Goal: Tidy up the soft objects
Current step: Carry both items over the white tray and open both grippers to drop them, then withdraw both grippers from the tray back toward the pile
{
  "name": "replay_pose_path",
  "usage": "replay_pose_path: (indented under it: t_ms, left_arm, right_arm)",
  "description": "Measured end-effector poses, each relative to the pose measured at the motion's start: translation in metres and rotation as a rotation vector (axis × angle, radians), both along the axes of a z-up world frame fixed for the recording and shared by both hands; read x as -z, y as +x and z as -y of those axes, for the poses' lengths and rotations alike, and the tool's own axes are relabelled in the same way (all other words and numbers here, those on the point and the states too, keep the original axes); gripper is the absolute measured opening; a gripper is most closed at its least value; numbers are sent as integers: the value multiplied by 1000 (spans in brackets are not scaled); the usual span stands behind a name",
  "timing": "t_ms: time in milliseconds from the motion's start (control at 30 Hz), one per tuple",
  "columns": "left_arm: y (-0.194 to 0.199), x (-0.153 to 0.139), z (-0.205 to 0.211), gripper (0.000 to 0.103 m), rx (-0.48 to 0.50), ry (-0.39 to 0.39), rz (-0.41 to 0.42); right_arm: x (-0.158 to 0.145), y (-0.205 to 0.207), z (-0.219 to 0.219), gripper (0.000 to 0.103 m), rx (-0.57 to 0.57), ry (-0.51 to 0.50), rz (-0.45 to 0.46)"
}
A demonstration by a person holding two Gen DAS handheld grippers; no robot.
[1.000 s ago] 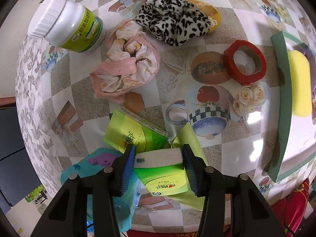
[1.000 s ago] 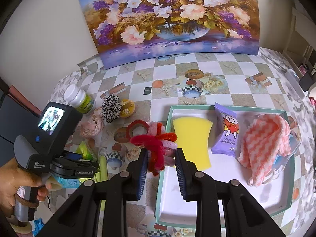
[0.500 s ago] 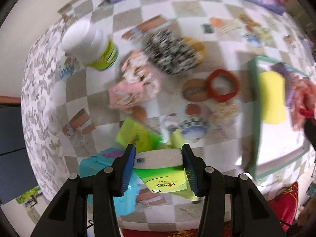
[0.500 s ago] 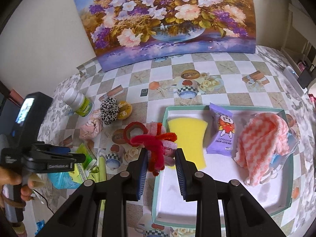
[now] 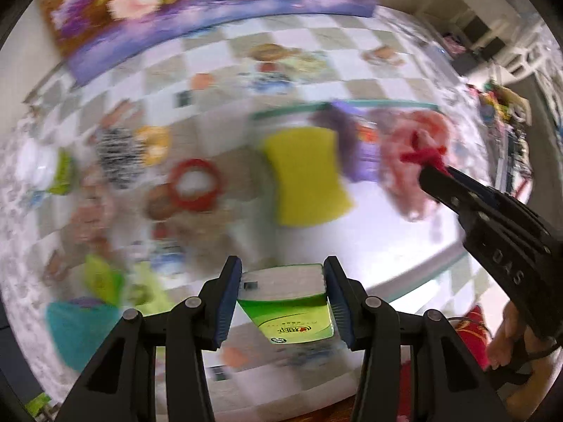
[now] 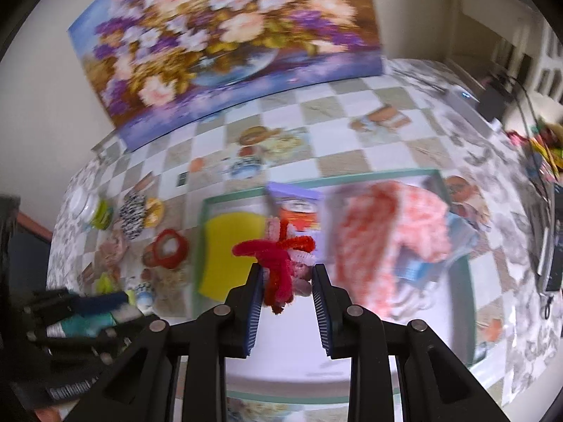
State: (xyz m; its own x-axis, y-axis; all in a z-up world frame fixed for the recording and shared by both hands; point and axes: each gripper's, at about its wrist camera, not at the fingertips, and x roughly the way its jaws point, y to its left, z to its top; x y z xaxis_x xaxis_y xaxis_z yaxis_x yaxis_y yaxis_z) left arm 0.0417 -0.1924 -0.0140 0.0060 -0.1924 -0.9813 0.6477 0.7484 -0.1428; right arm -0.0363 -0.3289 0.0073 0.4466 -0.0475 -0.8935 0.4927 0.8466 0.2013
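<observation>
My left gripper is shut on a green and white tissue pack, held above the near rim of the green-edged tray. My right gripper is shut on a red and pink pipe-cleaner bundle over the tray. In the left wrist view the right gripper reaches in from the right with the red bundle. In the tray lie a yellow sponge, a purple snack packet and a pink and white fluffy cloth. Both views are blurred by motion.
Left of the tray lie a red tape ring, a leopard scrunchie, a pink scrunchie, a white bottle with a green label and green and teal packs. A flower painting stands at the back.
The left gripper lifted the tissue pack and swung it right, toward the tray. The right gripper carried the pipe-cleaner bundle right, from the tray's left rim to over its inside.
</observation>
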Motion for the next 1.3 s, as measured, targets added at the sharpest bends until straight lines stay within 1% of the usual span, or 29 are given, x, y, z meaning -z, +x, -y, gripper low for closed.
replay_pose_path:
  t_ms: [67,133,167,300,367,467,533,667,767,867,933,967,1000,1067,1233,1267,1300]
  left_arm:
    - [-11,7,10,50,2,-26,-13]
    - [-22,13,21,50,16,-31,9]
    - [-27,17,25,50,15,-34,6]
    - [-34,37,33,50,-9,-63,-53]
    - [-35,46,36,50,-23,-63,-56]
    - [-37,55,40,50,-29,-40,-58]
    - [-37,59,43,50,-25,-40,-62]
    - [-34,62,44,50,-38,-21,-41]
    - [-27,63,38,50,-52,-33,-54]
    - [-24,59,32,51,-69,-39,-53]
    - [-19,56,27,59,-87,-52,-57]
    - [-16,53,24,66,-99,-63,-57]
    - [-13,50,21,70,-107,-69,-52]
    - [-8,44,16,70,-123,-80,-40]
    - [3,31,0,71,-169,-110,-15]
    - [3,28,-4,75,-182,-110,0]
    - [5,27,-8,82,-189,-109,11]
  right_arm:
    - [1,-10,15,30,33,6,-1]
    - [4,-18,28,30,61,12,-7]
    - [6,-24,36,30,81,16,-13]
    - [15,-41,58,30,151,21,-44]
    - [21,-47,65,30,174,30,-62]
    - [34,-53,72,30,197,52,-103]
    - [42,-57,75,30,210,62,-131]
    - [53,-62,76,30,215,73,-167]
    - [57,-61,72,31,204,70,-184]
    - [55,-60,69,31,203,60,-186]
    - [53,-59,68,32,204,52,-183]
    - [51,-59,68,36,205,46,-180]
    - [49,-58,68,38,206,43,-180]
    - [46,-57,66,47,205,31,-177]
    - [36,-54,63,48,196,9,-151]
    - [34,-53,62,49,192,6,-147]
    - [33,-51,60,49,185,3,-144]
